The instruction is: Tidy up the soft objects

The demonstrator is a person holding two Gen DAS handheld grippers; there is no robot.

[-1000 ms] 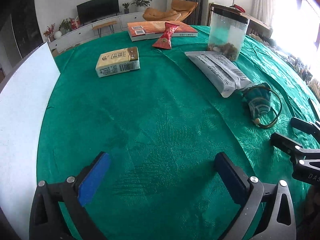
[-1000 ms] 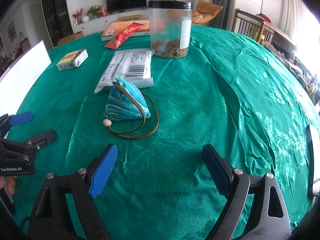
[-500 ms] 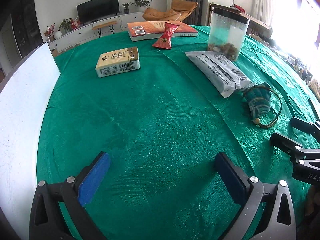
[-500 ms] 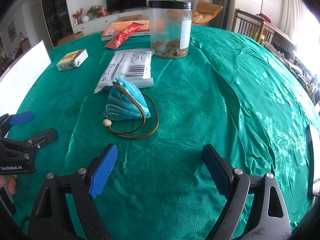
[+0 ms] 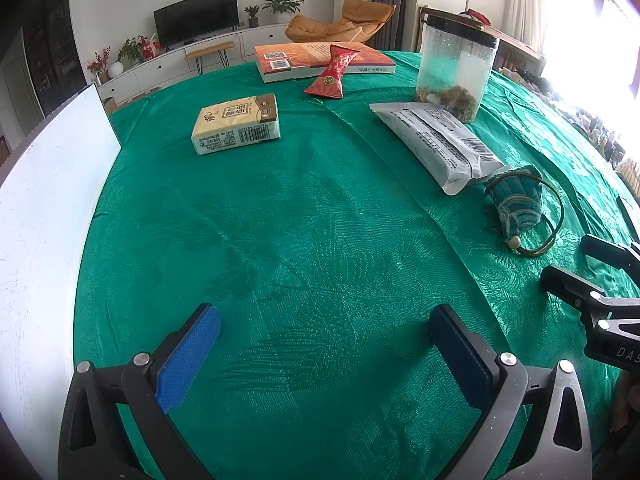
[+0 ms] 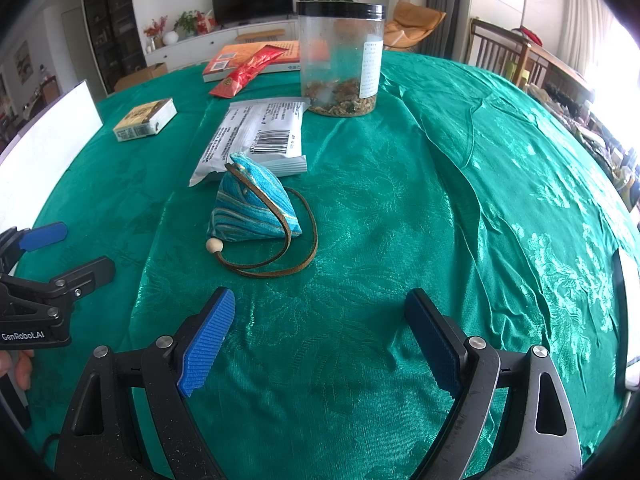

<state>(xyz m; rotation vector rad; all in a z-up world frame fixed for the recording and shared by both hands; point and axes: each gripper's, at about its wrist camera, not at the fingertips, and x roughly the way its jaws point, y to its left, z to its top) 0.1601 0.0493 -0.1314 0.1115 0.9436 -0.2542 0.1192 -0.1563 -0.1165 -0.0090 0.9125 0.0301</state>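
While tilted tableward, both tools (image 5: pixel 324 344) (image 6: pixel 320 332) hover spread, empty.

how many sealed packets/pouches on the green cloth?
3. Red snack packet leaning on the book at the far edge; grey sealed pack in front of the jar; tissue pack alone toward the white board. None seem hidden.

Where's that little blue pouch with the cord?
The blue pouch lies on the green tablecloth, ahead-left of the right gripper, touching the grey packet.
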